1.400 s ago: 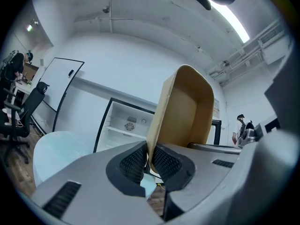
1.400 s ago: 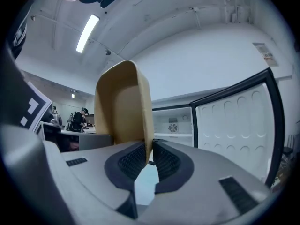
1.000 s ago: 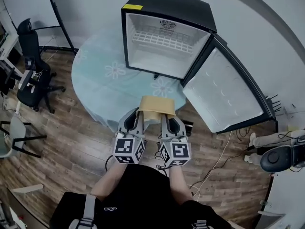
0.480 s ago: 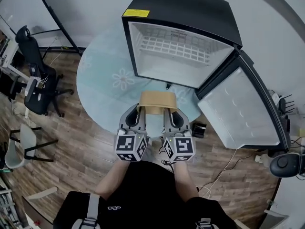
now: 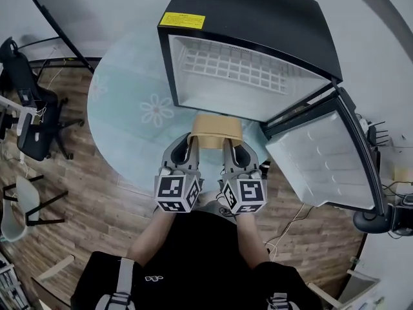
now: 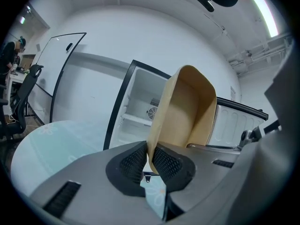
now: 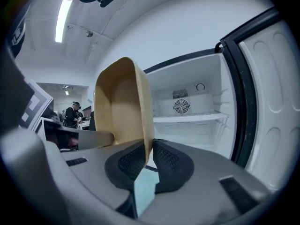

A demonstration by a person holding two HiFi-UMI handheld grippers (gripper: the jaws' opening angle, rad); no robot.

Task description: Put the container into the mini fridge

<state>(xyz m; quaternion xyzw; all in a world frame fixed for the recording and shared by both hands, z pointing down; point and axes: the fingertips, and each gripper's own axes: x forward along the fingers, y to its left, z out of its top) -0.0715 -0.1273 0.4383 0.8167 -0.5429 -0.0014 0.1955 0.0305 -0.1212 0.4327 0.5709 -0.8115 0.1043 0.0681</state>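
our left gripper and right gripper each clamp a wall of the container. we hold it facing the open mini fridge

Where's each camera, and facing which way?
Head view: on the person's head, looking steeply down at the open mini fridge; arms and torso show.
Left gripper view: on the left tool, facing the mini fridge; its jaws show.
Right gripper view: on the right tool, facing the mini fridge; its jaws show.
Shared: all see the container, clamped both sides.
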